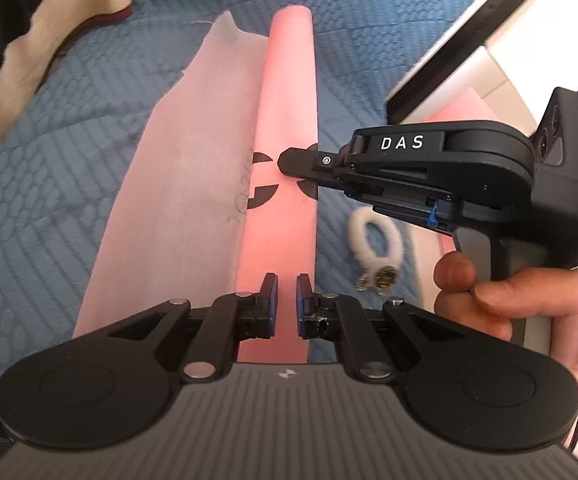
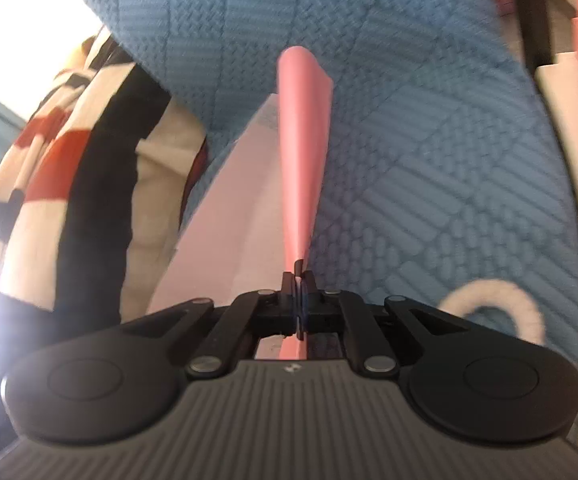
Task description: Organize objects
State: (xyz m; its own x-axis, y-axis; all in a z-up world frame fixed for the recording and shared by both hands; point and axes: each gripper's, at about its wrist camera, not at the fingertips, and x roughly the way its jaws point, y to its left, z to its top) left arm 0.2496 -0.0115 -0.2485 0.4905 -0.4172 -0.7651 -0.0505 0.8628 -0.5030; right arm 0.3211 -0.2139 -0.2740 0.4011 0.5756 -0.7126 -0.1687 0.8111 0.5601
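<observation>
A pink fabric sheet (image 1: 289, 80) with a black printed logo lies on a blue quilted cover, one long fold raised into a ridge over a paler flat layer (image 1: 193, 160). My left gripper (image 1: 286, 292) holds the near end of that ridge, its jaws narrowly set with pink fabric between the pads. My right gripper (image 1: 285, 162) comes in from the right, held by a hand (image 1: 489, 292), and pinches the ridge beside the logo. In the right wrist view my right gripper (image 2: 299, 280) is shut on the thin pink fold (image 2: 303, 140), which runs away from it.
A white fluffy ring with metal clasps (image 1: 375, 240) lies on the blue quilted cover (image 1: 69, 200) right of the sheet, also seen as the ring (image 2: 493, 300). A black, cream and red garment (image 2: 69, 180) lies to the left. Pale furniture (image 1: 501, 52) borders the right edge.
</observation>
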